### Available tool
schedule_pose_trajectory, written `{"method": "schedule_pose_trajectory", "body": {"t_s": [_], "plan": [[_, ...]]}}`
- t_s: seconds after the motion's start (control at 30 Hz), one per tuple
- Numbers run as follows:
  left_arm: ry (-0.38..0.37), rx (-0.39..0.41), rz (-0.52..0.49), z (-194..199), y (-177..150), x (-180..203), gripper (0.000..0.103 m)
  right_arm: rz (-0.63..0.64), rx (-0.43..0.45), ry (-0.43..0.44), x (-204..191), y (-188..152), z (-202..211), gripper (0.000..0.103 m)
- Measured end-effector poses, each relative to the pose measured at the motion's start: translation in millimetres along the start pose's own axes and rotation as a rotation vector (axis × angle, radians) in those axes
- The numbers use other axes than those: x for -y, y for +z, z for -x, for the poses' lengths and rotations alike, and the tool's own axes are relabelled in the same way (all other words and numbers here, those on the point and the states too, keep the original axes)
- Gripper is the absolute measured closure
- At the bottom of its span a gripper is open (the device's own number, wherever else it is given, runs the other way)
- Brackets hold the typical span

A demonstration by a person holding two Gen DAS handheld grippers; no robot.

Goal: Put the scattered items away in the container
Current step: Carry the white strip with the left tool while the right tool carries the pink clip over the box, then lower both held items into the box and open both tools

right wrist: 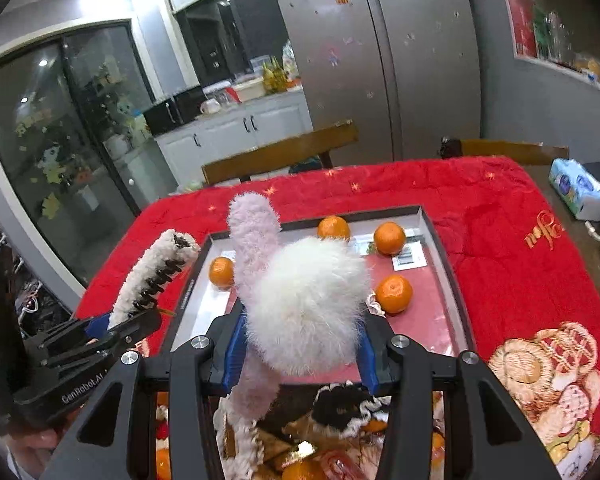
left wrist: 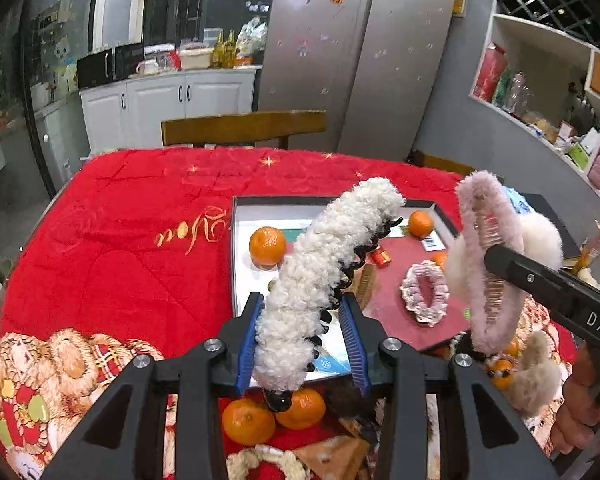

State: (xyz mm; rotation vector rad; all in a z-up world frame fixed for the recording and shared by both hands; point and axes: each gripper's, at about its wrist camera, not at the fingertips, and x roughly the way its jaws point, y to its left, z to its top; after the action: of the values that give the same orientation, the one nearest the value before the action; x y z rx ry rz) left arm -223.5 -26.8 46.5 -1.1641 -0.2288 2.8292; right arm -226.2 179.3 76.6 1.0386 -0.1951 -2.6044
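- Above the near edge of the box (left wrist: 236, 256), the left gripper (left wrist: 304, 340) is clamping its blue fingers (left wrist: 246, 344) on a white fleecy hair claw (left wrist: 320, 272); the right gripper (right wrist: 302, 344) is pinching a pink fuzzy hair clip with a white pompom (right wrist: 304, 304); both are hanging in the air over the box, not yet inside it.
- Both pieces are looking light and soft on the outside; the fleece is likely compressing under the pads, so the hold could be slipping; the claw's black plastic teeth (left wrist: 356, 264) are probably stiff and somewhat brittle, so the fleecy spine is seeming the safer place to grip.
- The pompom is bulging between the right fingers; a hold on the pink band (right wrist: 252, 236) would probably be firmer.
- Inside the box, oranges (right wrist: 389, 238) and a frilly scrunchie (left wrist: 424, 292) are lying well apart, leaving bare floor for a drop.
- The surface is wearing a plush red cloth (left wrist: 120, 240); more oranges and hair things are cluttering its near edge.
- Behind, a wooden chair (left wrist: 244, 128), a steel fridge (left wrist: 360, 60) and white cabinets (left wrist: 160, 100) are filling a kitchen.
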Motion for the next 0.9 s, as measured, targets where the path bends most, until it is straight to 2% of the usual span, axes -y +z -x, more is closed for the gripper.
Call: {"method": "schedule_pose_trajectory", "body": {"t_s": [0.23,0.6,0.73,0.9], "plan": [[0.001,-0.064,0.022,-36.0,1.9,-6.0,0.063,0.006,-0.041,-0.022,-1.2,0.8,-30.7,0.059],[-0.003,-0.125,0.010,-69.7,-4.1,-9.0,0.063,0.030,-0.127,-0.073,0.3,-3.2,-71.2,0.059],[0.001,-0.134,0.011,-76.4,-4.5,-9.8,0.063,0.028,-0.179,-0.062,1.1,-5.5,-88.0,0.059],[-0.008,-0.147,0.012,-83.1,-5.5,-11.1,0.063,0.030,-0.195,-0.050,0.1,-9.9,-103.5,0.059]]}}
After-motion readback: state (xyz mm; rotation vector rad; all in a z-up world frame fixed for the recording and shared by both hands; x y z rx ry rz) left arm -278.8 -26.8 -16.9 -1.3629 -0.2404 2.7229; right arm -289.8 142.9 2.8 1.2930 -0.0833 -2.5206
